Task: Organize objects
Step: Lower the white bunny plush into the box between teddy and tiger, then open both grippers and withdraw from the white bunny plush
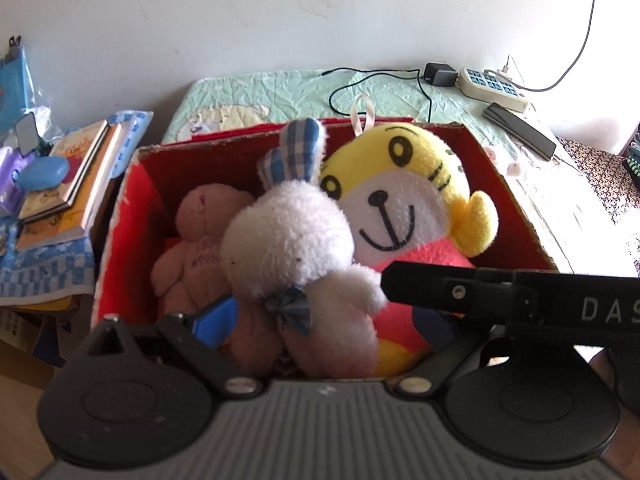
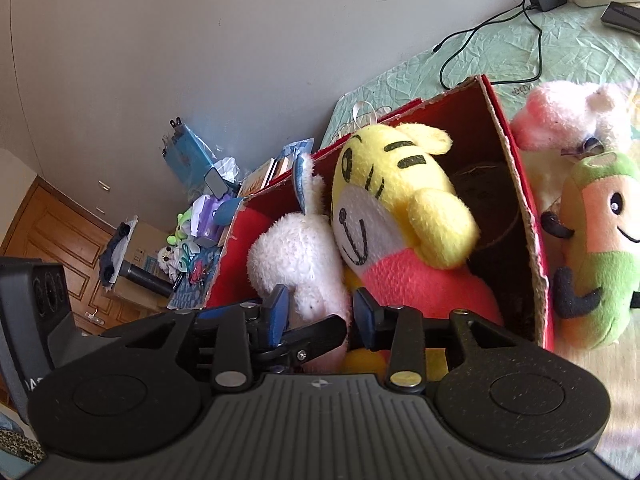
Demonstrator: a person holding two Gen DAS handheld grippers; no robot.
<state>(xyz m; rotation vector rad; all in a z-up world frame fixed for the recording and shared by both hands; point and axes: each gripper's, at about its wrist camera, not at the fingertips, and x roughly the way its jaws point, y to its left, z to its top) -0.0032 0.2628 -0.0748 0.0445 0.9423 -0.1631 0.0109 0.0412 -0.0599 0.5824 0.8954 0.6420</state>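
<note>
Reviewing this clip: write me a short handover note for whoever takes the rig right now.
Left gripper: open, over the red box, holding nothing.
Right gripper: partly open astride the white rabbit; grip unclear.
In the box: white rabbit, yellow tiger, pink bear.
Left: pink plush and green plush lie outside, beside the box.
</note>
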